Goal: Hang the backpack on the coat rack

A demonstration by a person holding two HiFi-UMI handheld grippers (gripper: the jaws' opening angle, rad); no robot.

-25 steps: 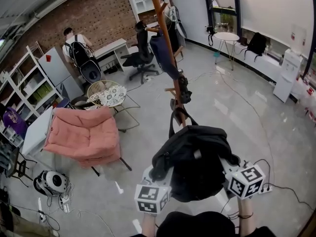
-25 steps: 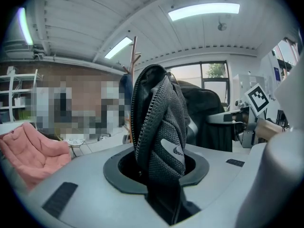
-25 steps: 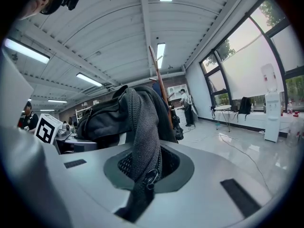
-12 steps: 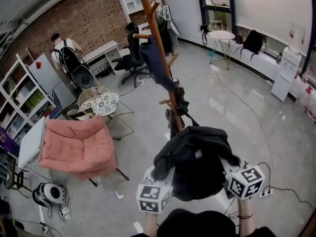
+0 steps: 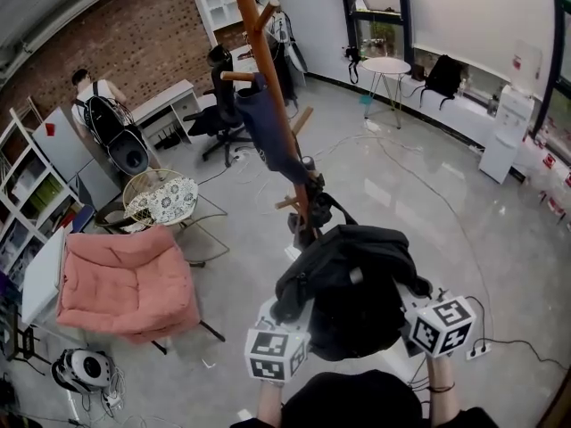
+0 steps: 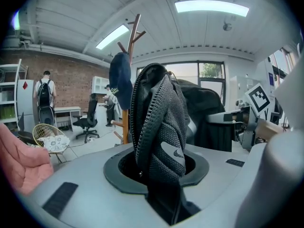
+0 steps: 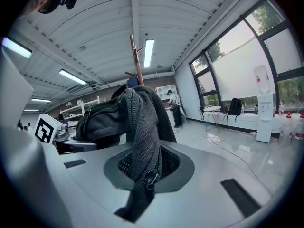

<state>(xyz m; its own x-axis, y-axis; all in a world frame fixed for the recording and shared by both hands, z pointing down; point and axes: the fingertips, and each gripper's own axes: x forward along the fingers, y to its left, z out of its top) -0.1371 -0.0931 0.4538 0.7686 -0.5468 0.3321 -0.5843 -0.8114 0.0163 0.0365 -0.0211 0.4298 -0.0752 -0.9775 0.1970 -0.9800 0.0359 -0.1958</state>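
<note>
Partly hidden from above: jaw tips of left gripper and right gripper, buried under black backpack. Seen of them in head view only left marker cube and right marker cube, plus both wrists at bottom edge, forearms cut off by frame. Read from gripper views: left jaws clamped on thick padded mesh edge of backpack beside its zip; right jaws pinched almost together on a thin mesh fold, zip pull hanging at the slot. Backpack held bunched in the air between the two grippers, close in front of the body, on no peg. Upper end overlapping foot of coat rack in head view; touching or apart not readable. Rack base hidden behind backpack. Dark garment draped from an upper peg; small dark item lower on the pole, kind unclear. Left of rack: pink armchair, wicker chair just beyond it, office chair further back, person by brick wall. Right of rack: round white table, black bag at window, cable across glossy floor. Grippers side by side, aimed forward at rack, tipped slightly down.
</note>
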